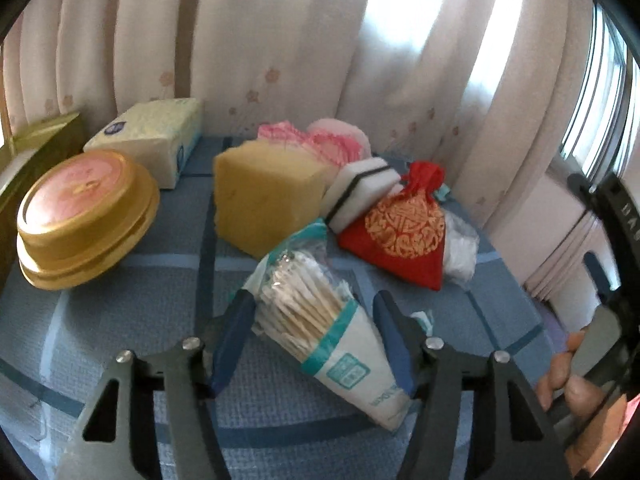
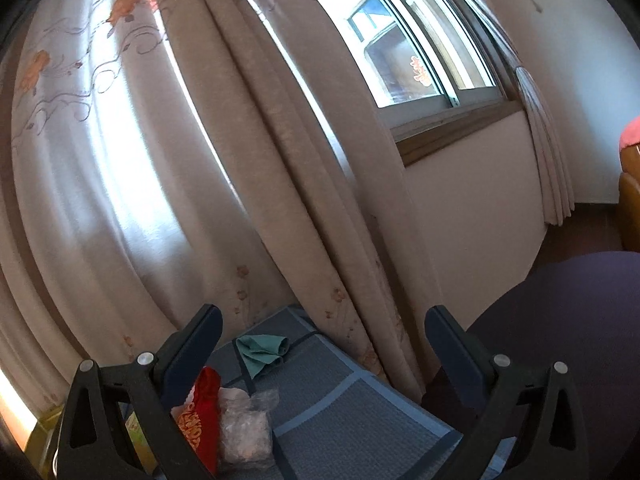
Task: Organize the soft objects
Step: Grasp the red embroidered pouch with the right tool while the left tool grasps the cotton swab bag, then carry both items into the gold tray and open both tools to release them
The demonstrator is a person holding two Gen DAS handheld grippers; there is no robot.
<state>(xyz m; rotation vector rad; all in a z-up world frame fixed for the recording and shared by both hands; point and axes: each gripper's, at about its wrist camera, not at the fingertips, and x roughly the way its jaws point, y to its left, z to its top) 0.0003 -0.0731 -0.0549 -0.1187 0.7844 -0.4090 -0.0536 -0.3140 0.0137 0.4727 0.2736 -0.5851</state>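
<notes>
- Blue-padded fingers of the left tool [image 1: 316, 312] stand wide on either side of a clear plastic bag of cotton swabs [image 1: 320, 312] lying on the blue checked bench [image 1: 120, 320]; contact cannot be told.
- Behind the bag sit a yellow sponge block [image 1: 264, 196], a banded white sponge stack [image 1: 360, 188] and a red embroidered drawstring pouch [image 1: 404, 232].
- A round gold tin [image 1: 84, 216] stands at the left.
- The right tool [image 2: 324, 324] hangs wide and empty above the bench corner, near a folded green cloth [image 2: 262, 350].
</notes>
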